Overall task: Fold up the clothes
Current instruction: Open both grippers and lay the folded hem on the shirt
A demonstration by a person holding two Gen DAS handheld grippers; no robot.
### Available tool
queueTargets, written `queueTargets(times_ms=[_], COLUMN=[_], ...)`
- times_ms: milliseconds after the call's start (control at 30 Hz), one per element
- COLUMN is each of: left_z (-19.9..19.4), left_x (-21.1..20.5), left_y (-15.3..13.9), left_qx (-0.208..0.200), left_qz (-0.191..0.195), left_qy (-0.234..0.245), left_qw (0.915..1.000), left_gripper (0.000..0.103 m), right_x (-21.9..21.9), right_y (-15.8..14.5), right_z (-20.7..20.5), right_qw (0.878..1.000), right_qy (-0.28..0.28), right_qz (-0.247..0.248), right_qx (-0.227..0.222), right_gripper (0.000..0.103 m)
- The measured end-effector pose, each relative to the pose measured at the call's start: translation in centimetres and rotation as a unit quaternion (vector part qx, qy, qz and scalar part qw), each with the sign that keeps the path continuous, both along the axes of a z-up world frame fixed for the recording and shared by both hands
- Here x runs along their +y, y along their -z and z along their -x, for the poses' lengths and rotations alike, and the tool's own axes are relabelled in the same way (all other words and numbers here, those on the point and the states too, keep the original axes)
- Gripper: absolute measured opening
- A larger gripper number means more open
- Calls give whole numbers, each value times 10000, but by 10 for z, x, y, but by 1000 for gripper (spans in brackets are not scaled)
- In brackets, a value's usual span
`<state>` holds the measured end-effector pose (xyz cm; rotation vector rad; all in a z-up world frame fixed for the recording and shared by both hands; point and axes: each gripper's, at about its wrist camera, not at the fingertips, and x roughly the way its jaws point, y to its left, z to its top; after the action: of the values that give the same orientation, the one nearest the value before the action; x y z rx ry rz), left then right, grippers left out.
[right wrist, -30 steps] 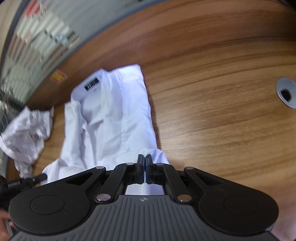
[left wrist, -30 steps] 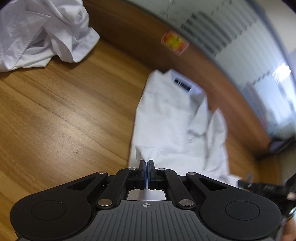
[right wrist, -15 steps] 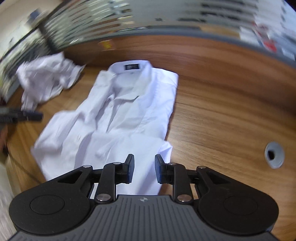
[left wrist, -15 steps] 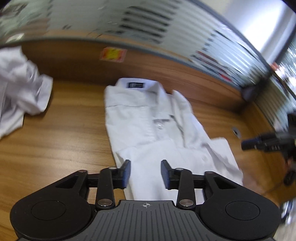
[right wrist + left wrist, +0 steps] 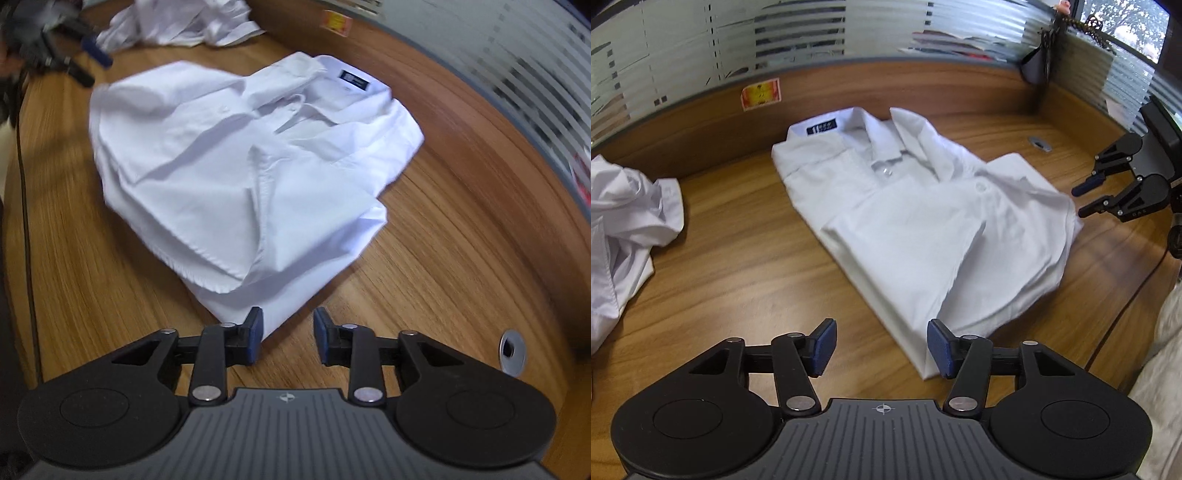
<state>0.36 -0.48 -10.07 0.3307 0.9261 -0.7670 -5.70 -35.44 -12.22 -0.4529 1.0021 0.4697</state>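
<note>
My left gripper (image 5: 881, 347) had just been opening, its blue rubber pads wide apart with nothing between them, just short of the folded white shirt (image 5: 916, 218). My right gripper (image 5: 287, 339) had also been opening, narrower, empty, at the shirt's near corner. The shirt, smooth cotton with a stiff collar and dark label, lay rectangular on the wood-grain table (image 5: 746, 258). Only the left view showed clearly the crumpled white garment (image 5: 624, 229) left of the shirt; only the right view showed a round metal grommet (image 5: 512, 351) to its right.
</note>
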Motion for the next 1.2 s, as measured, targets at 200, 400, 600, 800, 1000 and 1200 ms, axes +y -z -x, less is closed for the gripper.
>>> queueTargets(times_ms=[200, 400, 600, 800, 1000, 1200], left_z=[2, 12, 26, 36, 38, 32], left_x=[2, -13, -31, -40, -39, -42], left_y=[8, 12, 16, 32, 42, 45], left_qx=[-23, -494, -1077, -1595, -1998, -2086], left_qz=[-221, -478, -750, -1375, -1519, -1563], left_qy=[157, 788, 1746, 2700, 3102, 3192], left_qw=[9996, 9945, 9759, 9395, 9169, 9111], left_gripper=[60, 60, 60, 60, 61, 61], right_x=[27, 41, 46, 50, 49, 51], right_y=[12, 7, 7, 10, 11, 14], right_z=[-5, -5, 2, 6, 6, 7], right_qw=[9970, 9884, 9727, 9573, 9543, 9500], right_qy=[-571, -1166, -1832, -2331, -2371, -2464], right_qz=[383, 617, 1051, 1322, 1406, 1501], right_qx=[-367, -758, -961, -1088, -1151, -1197], right_gripper=[45, 48, 48, 50, 60, 60])
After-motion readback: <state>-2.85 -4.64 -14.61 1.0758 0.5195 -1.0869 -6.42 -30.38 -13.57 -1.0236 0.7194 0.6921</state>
